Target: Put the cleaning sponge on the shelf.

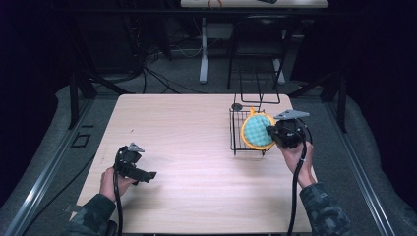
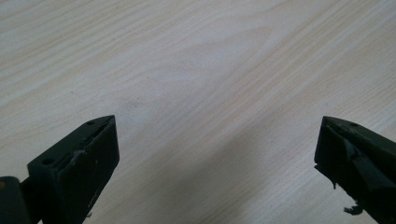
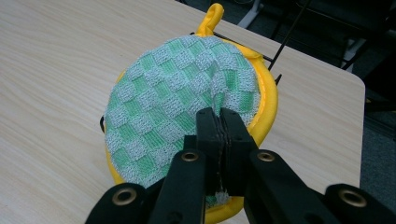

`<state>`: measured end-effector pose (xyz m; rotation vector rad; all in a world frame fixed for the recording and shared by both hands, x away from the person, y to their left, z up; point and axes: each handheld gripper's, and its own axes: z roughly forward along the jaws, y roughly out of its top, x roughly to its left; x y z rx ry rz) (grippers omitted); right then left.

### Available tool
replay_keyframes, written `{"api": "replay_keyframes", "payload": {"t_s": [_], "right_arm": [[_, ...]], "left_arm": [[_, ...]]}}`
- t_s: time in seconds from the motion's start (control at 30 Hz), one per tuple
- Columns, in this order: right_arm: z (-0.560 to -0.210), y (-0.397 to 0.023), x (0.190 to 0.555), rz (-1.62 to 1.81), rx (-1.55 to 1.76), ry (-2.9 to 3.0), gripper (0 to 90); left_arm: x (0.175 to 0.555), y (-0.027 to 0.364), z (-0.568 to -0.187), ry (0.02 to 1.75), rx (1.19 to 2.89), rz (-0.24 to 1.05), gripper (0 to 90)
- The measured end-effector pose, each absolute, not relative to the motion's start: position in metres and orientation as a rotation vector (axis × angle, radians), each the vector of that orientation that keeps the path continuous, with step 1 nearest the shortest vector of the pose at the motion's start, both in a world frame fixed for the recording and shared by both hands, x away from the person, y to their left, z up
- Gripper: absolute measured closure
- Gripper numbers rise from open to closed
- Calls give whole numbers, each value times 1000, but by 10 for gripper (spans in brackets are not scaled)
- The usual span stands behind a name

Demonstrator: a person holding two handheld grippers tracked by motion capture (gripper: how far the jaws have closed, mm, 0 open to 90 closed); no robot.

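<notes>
wood table, dark room. left gripper low at near-left edge, level, jaws spread wide, nothing between them. right gripper pinched tight on one green-yellow pot holder, held over one wire rack at far right.

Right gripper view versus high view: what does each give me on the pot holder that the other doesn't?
Right gripper view alone: the right gripper shut on the green checked face of the pot holder, pinching up a fold, plus the weave and the yellow loop.

High view alone: the wire rack around the pot holder, the rack's place at the table's far right, and the left gripper open over bare wood at the near left.

Both: the round green pot holder with yellow rim, the black rack wires and the wooden table.
</notes>
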<state>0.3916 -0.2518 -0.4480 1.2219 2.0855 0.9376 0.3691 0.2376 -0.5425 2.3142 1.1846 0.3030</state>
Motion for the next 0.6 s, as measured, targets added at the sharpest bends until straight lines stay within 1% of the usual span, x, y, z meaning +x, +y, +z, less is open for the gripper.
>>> {"api": "replay_keyframes", "payload": {"t_s": [0.6], "right_arm": [[-459, -247, 410, 933, 1257, 2071, 884]], "left_arm": [[369, 237, -543, 1180, 2320, 299, 0]]}}
